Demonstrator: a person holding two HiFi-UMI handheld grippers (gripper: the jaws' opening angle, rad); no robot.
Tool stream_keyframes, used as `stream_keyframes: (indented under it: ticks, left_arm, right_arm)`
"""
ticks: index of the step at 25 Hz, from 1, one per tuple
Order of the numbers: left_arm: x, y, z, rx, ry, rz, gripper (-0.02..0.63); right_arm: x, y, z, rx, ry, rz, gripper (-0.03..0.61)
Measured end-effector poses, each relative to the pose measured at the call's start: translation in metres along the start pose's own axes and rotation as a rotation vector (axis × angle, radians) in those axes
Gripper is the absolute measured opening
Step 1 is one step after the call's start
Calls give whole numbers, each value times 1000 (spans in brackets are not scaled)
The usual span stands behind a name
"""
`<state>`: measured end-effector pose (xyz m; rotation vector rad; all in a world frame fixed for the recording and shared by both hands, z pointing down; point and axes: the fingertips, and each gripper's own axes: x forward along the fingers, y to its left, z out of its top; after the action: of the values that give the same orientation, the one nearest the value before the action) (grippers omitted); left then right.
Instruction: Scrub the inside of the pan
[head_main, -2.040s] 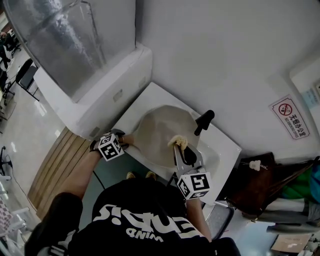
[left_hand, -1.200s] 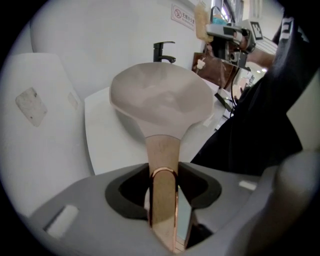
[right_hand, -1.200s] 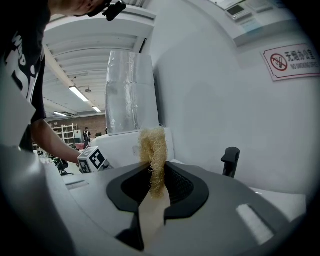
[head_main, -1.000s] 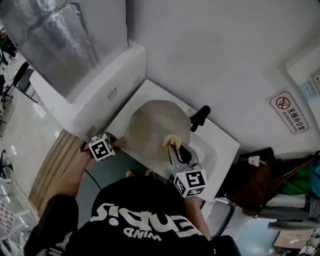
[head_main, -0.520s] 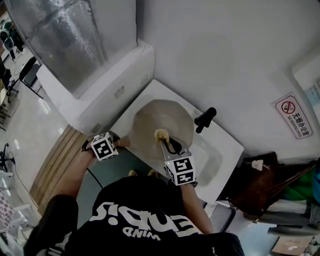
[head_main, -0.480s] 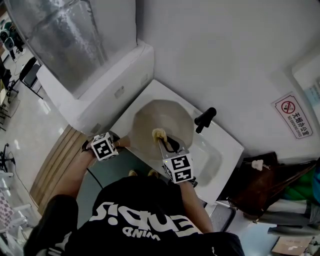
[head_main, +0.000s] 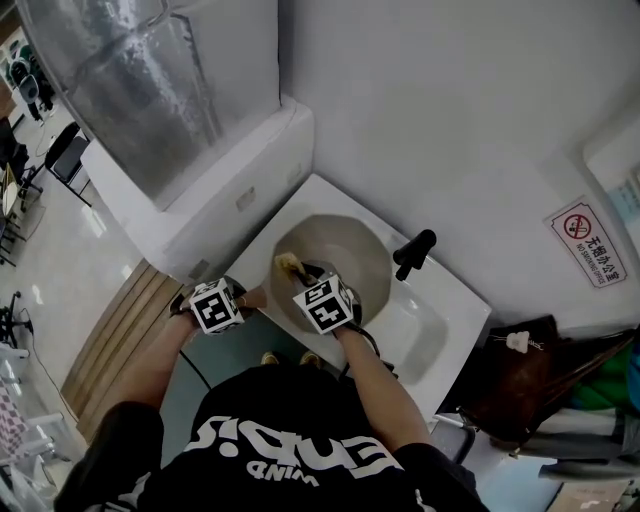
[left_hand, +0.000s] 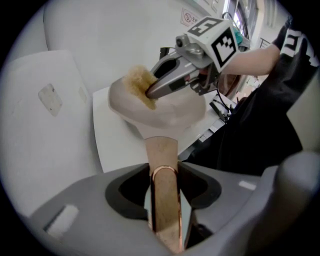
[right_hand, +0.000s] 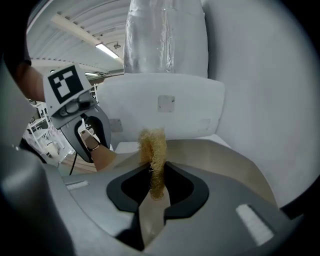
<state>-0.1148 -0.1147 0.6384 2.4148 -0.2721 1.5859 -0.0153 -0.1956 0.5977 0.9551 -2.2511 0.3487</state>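
Observation:
A beige pan (head_main: 345, 255) sits tilted in the white sink (head_main: 425, 325). My left gripper (head_main: 240, 298) is shut on its copper-edged wooden handle (left_hand: 162, 172), which runs straight between the jaws in the left gripper view. My right gripper (head_main: 297, 272) is shut on a yellow fibrous scrubber (head_main: 288, 264), and the scrubber rests against the pan's inside near its left rim. In the right gripper view the scrubber (right_hand: 154, 150) stands pinched between the jaws over the pan's inner surface (right_hand: 225, 160). The left gripper view shows the right gripper (left_hand: 152, 92) pressing the scrubber (left_hand: 136, 84) into the pan (left_hand: 165, 110).
A black faucet (head_main: 414, 253) stands at the sink's far right edge. A white box-like unit (head_main: 225, 185) flanks the sink on the left, with a wall close behind. A brown bag (head_main: 510, 375) lies to the right.
My right gripper has swept left across the pan with the scrubber, from the pan's right side to its left rim, and has rolled. The left gripper has kept its hold on the handle.

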Motion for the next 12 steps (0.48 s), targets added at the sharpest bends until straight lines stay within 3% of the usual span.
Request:
stream_keyframes:
  ticks: [12]
  left_arm:
    - [1, -5, 1, -19, -5, -8, 167]
  right_arm:
    - [43, 5, -21, -105, 187, 54, 75]
